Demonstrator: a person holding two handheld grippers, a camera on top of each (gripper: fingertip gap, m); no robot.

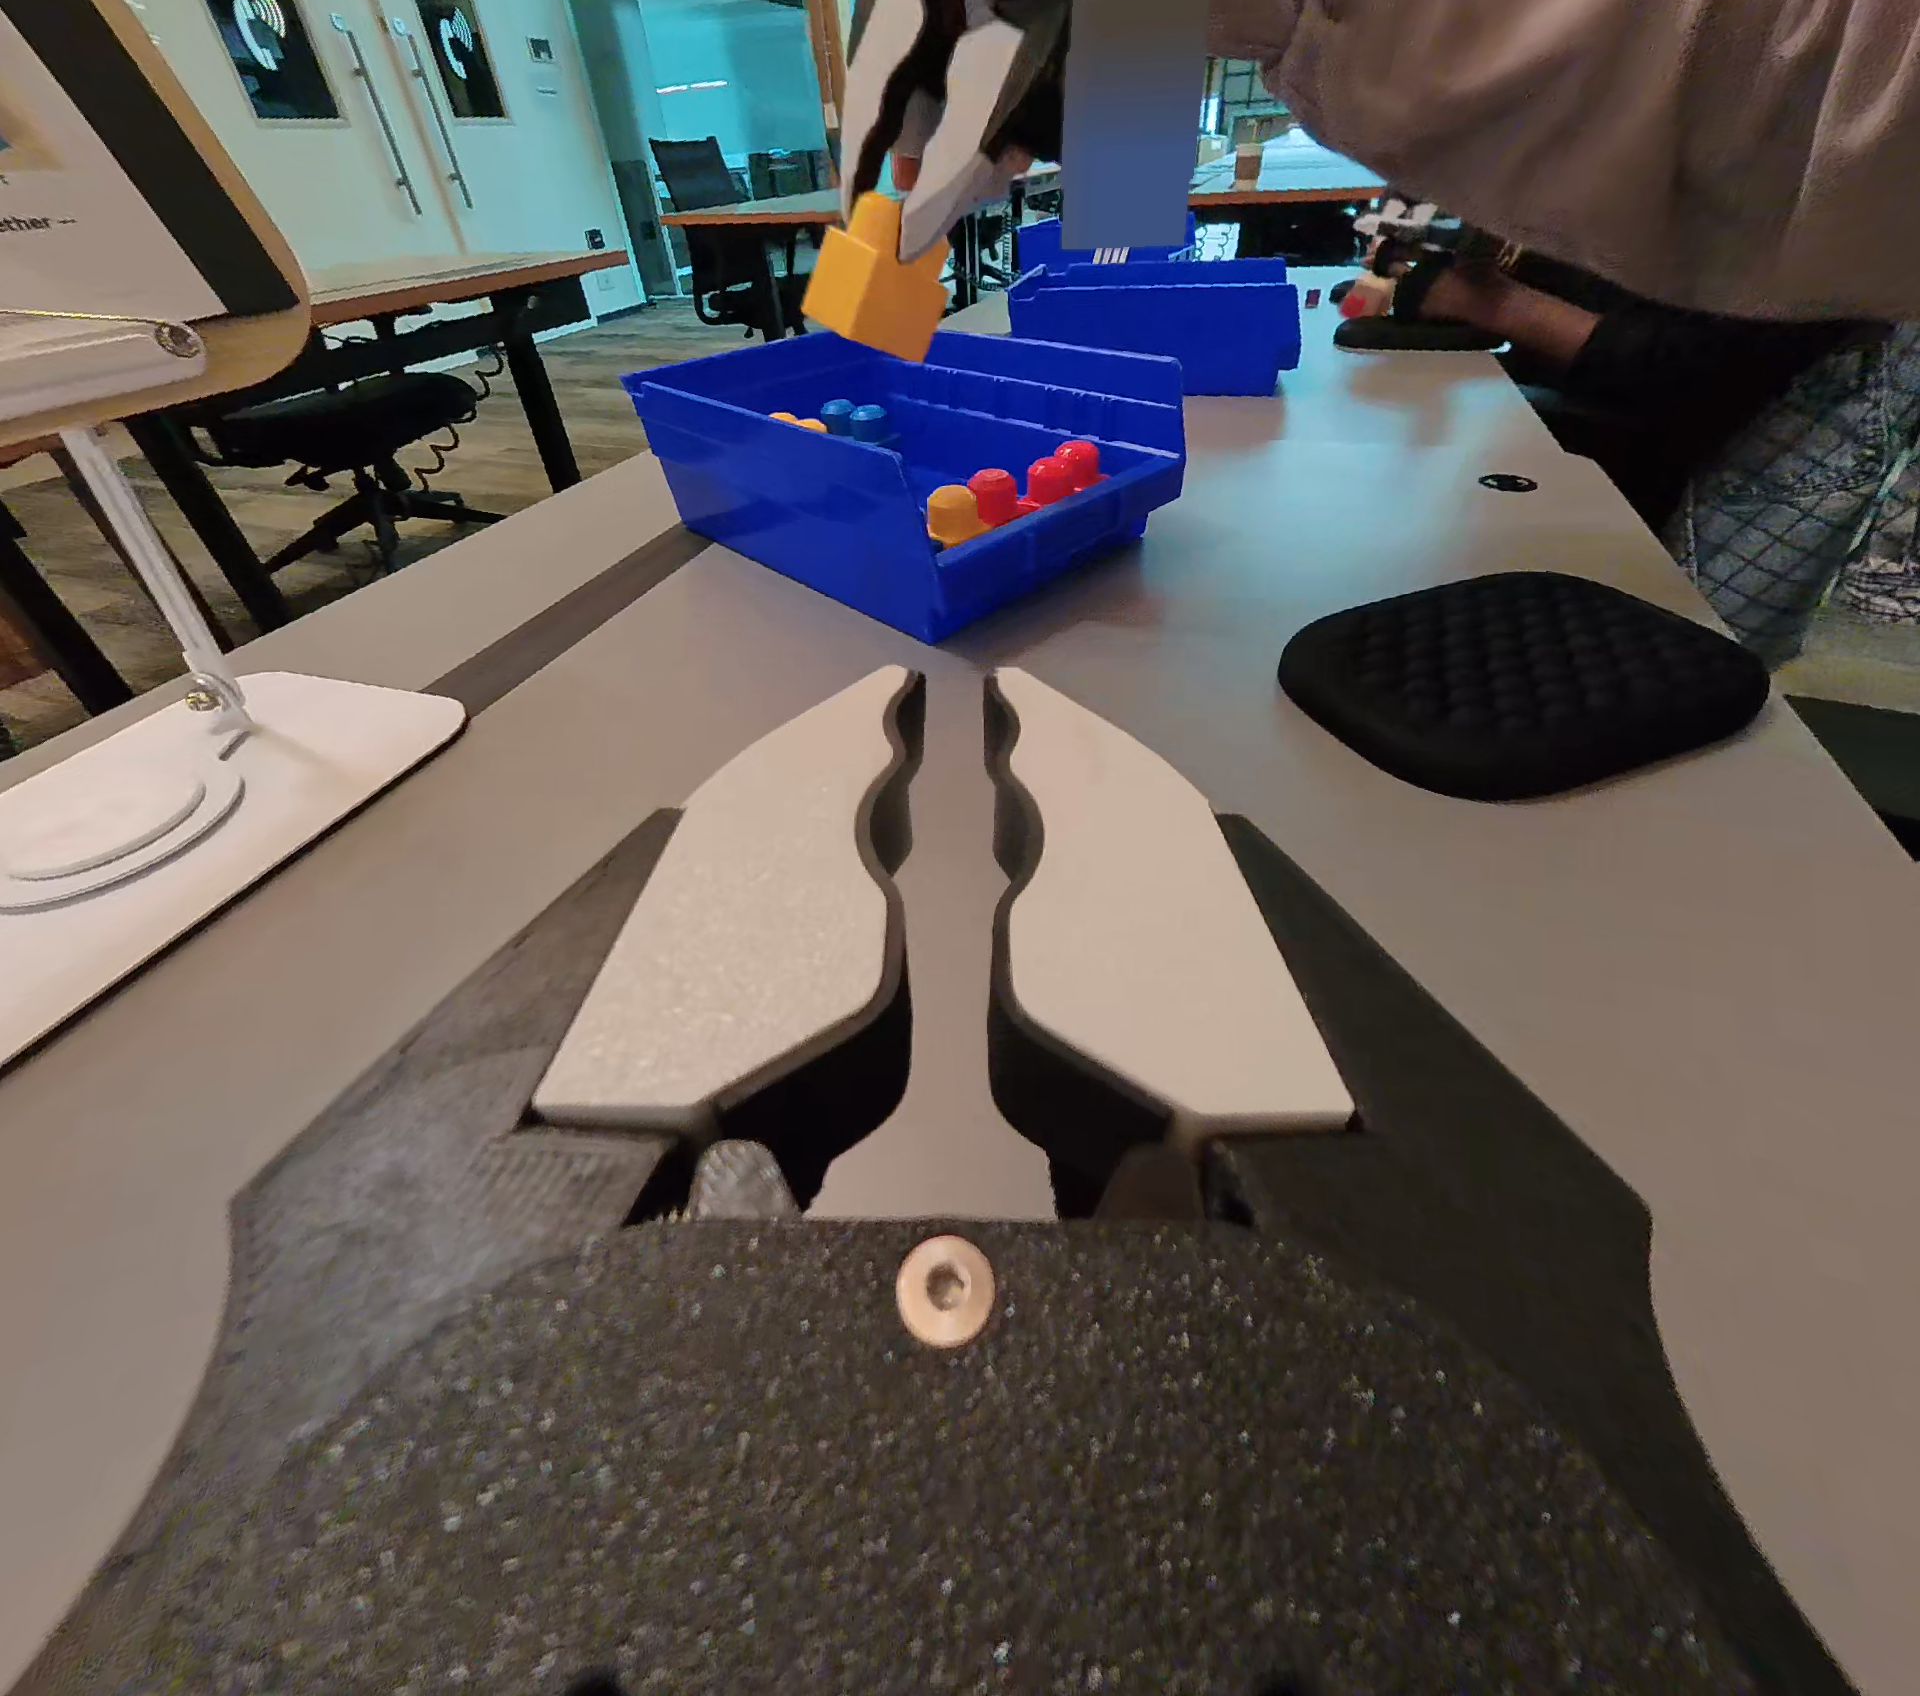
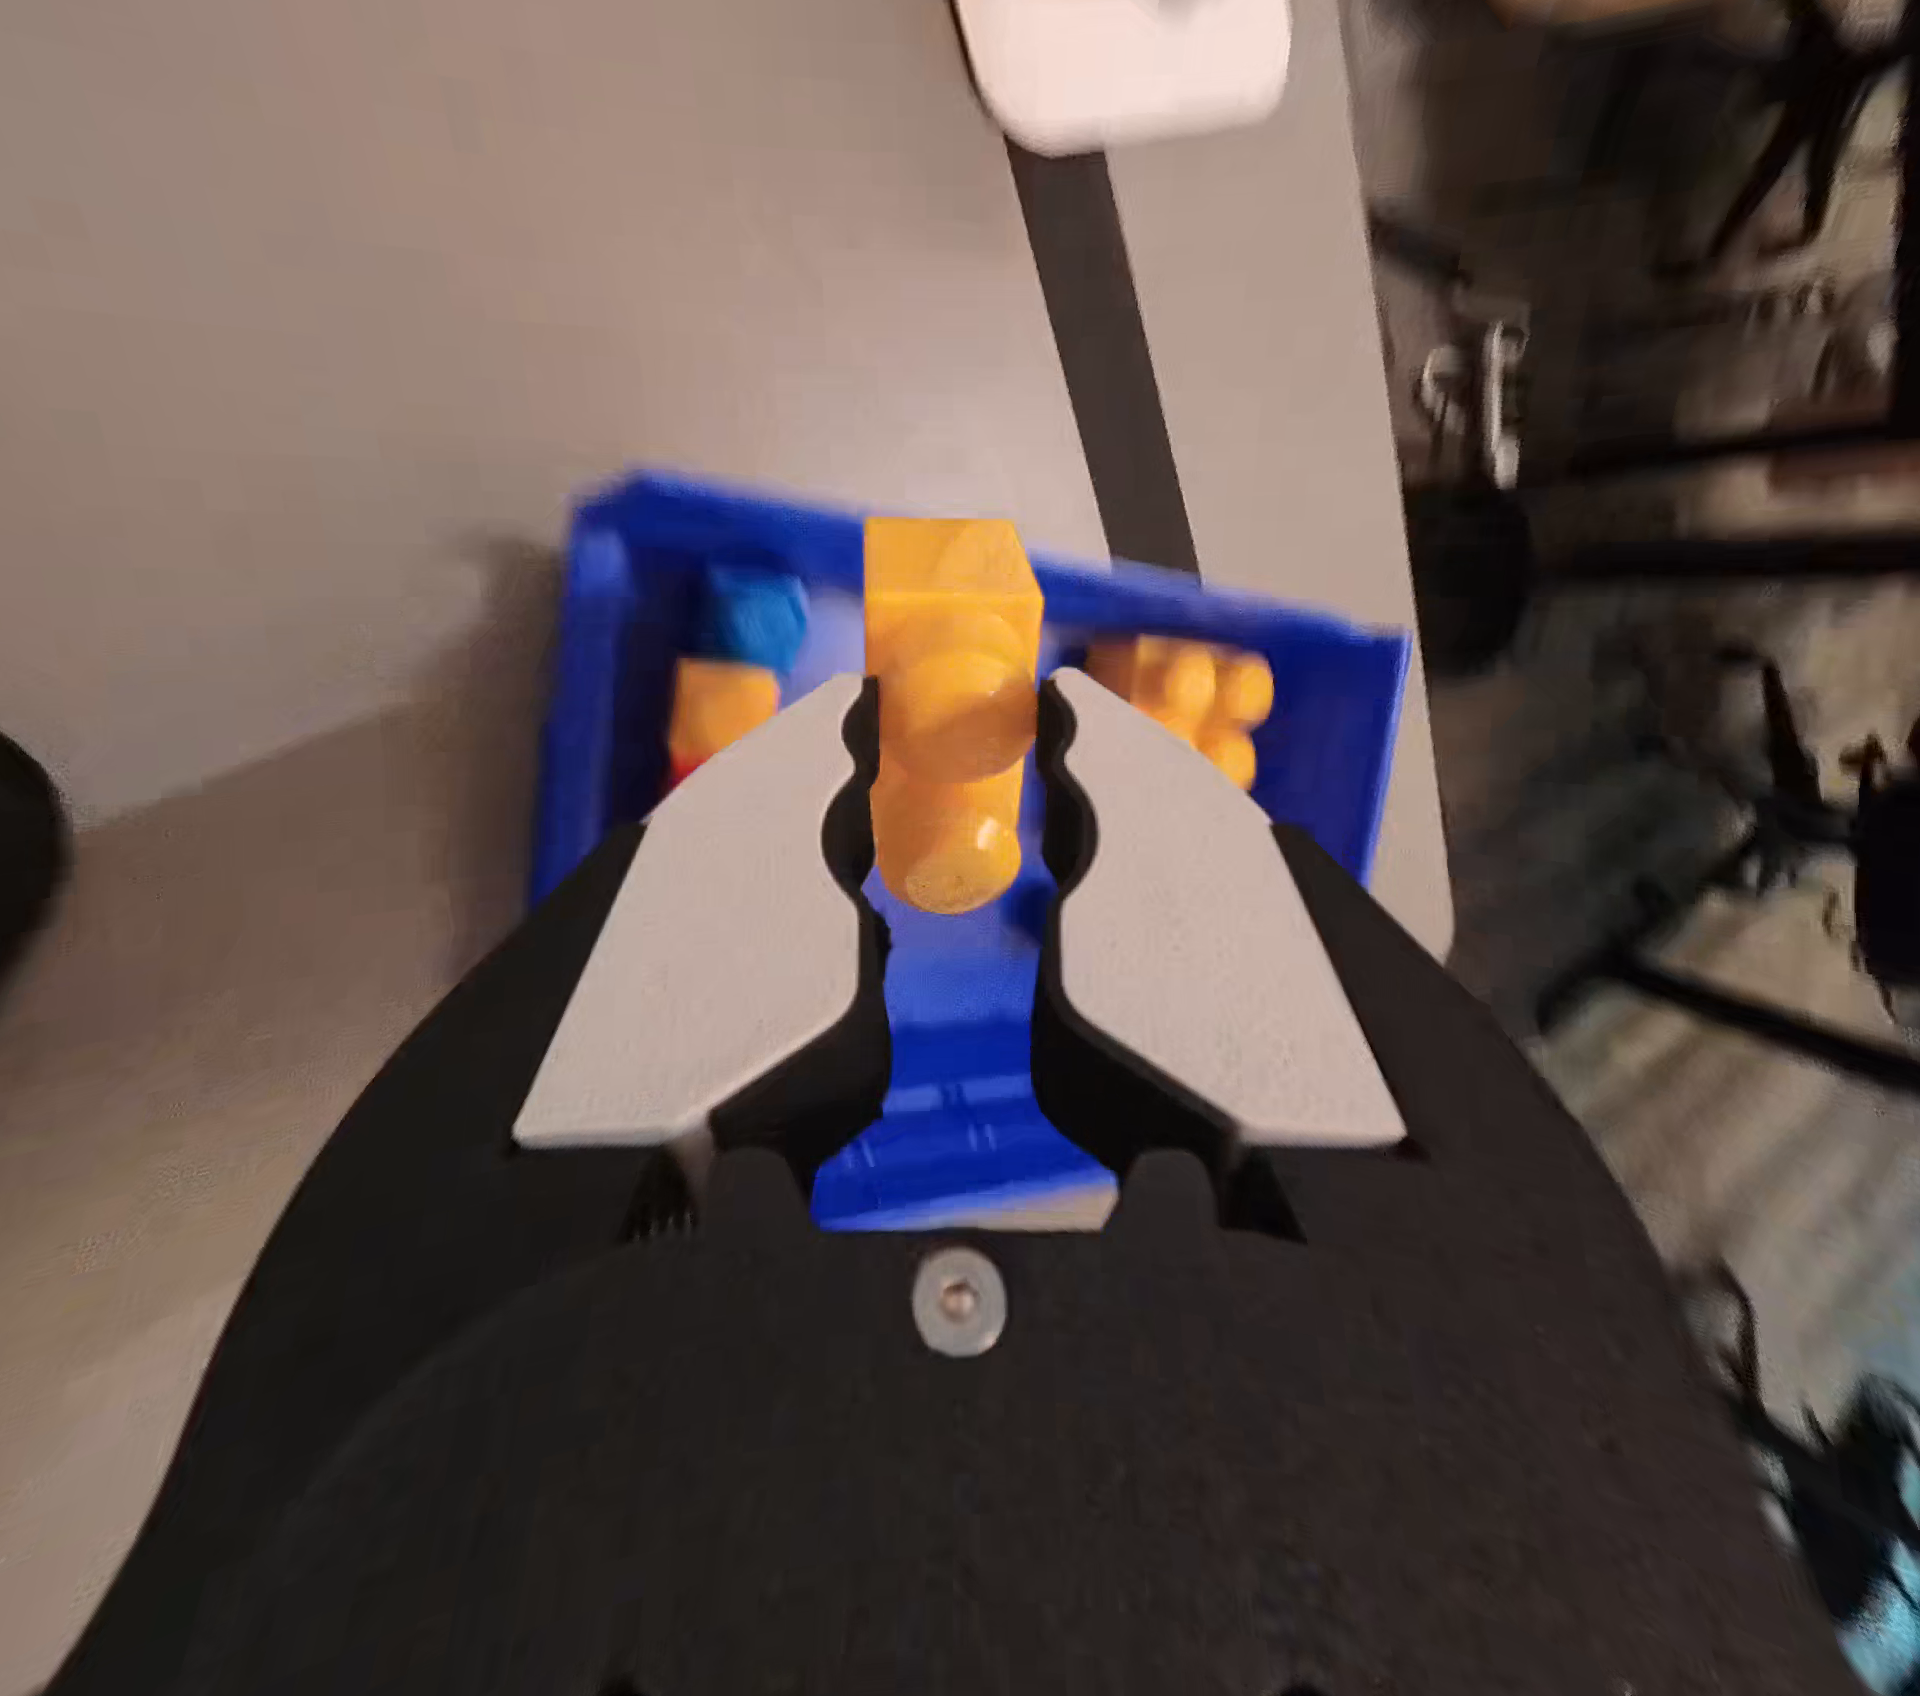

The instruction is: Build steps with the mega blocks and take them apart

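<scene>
A blue bin [image 1: 831, 524] sits on the grey table and holds blue [image 1: 854, 418], red [image 1: 1049, 474] and yellow [image 1: 951, 512] mega blocks. My right gripper [image 1: 888, 223] hangs above the bin's far side, pointing down, shut on a yellow block [image 1: 873, 285]. In the blurred right wrist view the gripper [image 2: 954, 690] clamps that yellow block [image 2: 951, 607] by its studs over the bin [image 2: 1340, 742], with a blue block [image 2: 753, 618] and yellow blocks [image 2: 1195, 690] below. My left gripper [image 1: 954, 690] is low over the table in front of the bin, empty, jaws a narrow gap apart.
A black textured pad [image 1: 1522, 680] lies to the right of the bin. A white stand base [image 1: 156, 815] sits at the left table edge. More blue bins [image 1: 1153, 316] stand farther back. A person's sleeve [image 1: 1558, 36] reaches in from the upper right. The tips of one gripper are about 30 cm away from the tips of the other.
</scene>
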